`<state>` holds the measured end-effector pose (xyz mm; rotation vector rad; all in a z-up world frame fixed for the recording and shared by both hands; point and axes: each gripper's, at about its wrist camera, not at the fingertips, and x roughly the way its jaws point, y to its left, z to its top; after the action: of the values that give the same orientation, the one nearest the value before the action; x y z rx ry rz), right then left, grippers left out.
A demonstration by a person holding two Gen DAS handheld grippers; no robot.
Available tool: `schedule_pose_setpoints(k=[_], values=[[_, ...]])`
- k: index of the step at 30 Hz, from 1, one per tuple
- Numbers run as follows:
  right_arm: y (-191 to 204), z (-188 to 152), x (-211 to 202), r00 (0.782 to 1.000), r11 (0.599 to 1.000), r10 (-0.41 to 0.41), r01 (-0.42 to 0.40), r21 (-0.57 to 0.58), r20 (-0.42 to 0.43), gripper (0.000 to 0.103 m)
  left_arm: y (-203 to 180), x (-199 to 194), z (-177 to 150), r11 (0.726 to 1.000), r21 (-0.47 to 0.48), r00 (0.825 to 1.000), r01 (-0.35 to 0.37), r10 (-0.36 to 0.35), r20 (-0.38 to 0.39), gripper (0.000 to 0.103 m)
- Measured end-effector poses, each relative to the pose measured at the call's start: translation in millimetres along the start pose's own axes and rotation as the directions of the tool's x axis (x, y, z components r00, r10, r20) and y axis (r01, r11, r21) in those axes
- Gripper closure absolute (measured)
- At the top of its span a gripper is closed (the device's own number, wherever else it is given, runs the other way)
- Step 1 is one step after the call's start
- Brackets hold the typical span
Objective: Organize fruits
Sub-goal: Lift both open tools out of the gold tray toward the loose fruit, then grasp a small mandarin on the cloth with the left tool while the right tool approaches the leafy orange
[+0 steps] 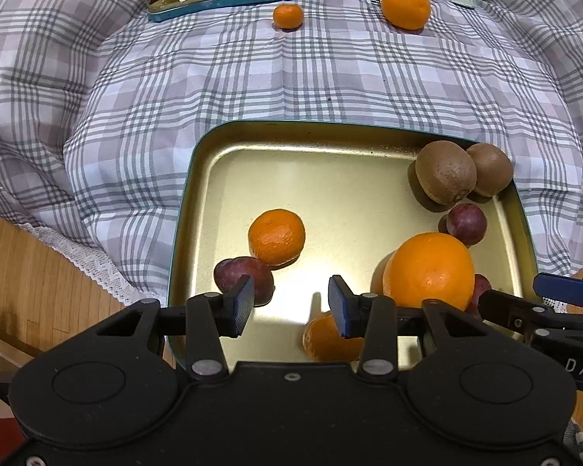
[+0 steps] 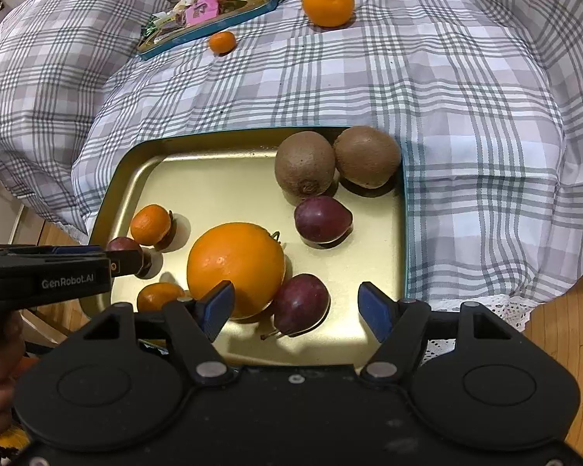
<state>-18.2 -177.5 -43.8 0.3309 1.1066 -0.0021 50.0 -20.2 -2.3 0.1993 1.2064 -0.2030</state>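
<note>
A checked cloth (image 2: pixel 427 89) covers the table. Near its front edge lies a gold tray (image 2: pixel 221 178) holding an orange (image 2: pixel 235 268), two kiwis (image 2: pixel 305 163) touching in the far right corner, three plums (image 2: pixel 322 219) and three mandarins (image 2: pixel 150 224). The right gripper (image 2: pixel 296 306) hangs over the tray's near edge, fingers released, around nothing. The left gripper (image 1: pixel 291 303) hovers over the tray's near left part, fingers part open and empty. A second orange (image 2: pixel 327 3) and a mandarin (image 2: pixel 222 42) lie on the cloth farther back.
</note>
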Motion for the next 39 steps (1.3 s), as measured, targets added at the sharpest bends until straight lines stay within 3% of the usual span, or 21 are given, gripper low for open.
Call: schedule_pose_setpoints(k=[12, 27, 34, 39], values=[[-3, 12, 4, 0.999, 1.0, -0.004, 0.005, 0.02, -0.043, 0.029, 1, 7, 19, 1.0, 0.003, 0.999, 0.019, -0.018, -0.03, 0.054], [3, 69, 8, 0.998, 0.999, -0.019, 0.017, -0.041, -0.053, 0.029, 13, 19, 74, 1.0, -0.028, 0.999, 0.009, -0.01, -0.039, 0.054], [-1, 98, 16, 0.998, 0.999, -0.037, 0.035, -0.031, -0.041, 0.029, 21, 25, 112, 0.999, -0.033, 1.0, -0.019, 0.019, 0.018, 0.054], [-4, 118, 28, 0.998, 0.998, -0.061, 0.061, -0.005, -0.022, 0.029, 31, 31, 140, 0.998, -0.053, 0.991, -0.039, 0.046, 0.125, 0.054]])
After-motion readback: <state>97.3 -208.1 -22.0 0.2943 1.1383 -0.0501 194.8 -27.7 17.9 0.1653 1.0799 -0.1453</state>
